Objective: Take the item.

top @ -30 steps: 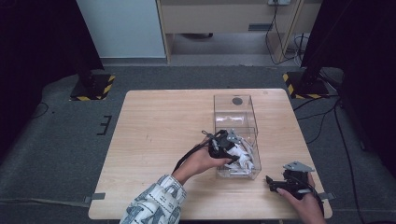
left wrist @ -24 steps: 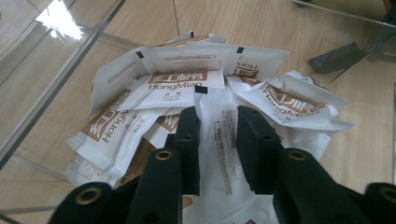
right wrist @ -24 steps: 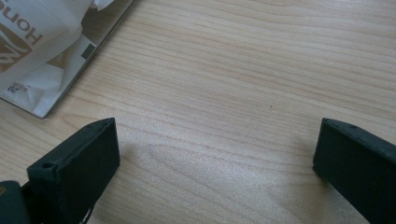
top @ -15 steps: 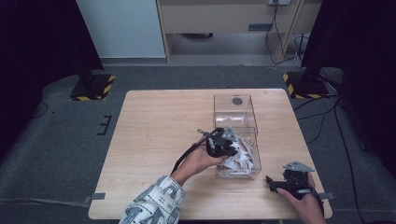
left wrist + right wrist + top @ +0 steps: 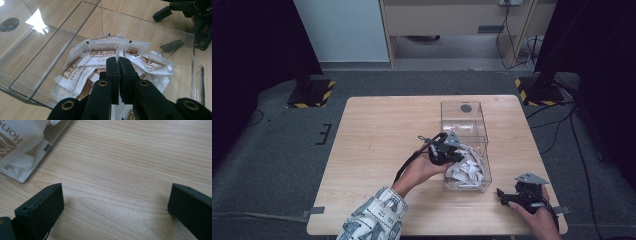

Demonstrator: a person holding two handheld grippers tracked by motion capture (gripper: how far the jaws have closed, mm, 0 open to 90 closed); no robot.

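Light wooden counter [image 5: 377, 150], rectangular. On it: clear plastic rectangular box [image 5: 460, 119], near end heaped with white and brown printed paper sachets [image 5: 100, 56]. Left hand-held gripper [image 5: 117, 60] inside the box over the heap, jaws clenched on the edge of one white sachet [image 5: 116, 51]. Right hand-held gripper [image 5: 115, 200] low over bare counter beside the box, jaws released, wide apart.

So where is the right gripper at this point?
The right gripper rests low at the table's near right corner in the high view, jaws wide open, just right of the clear box of white packets.
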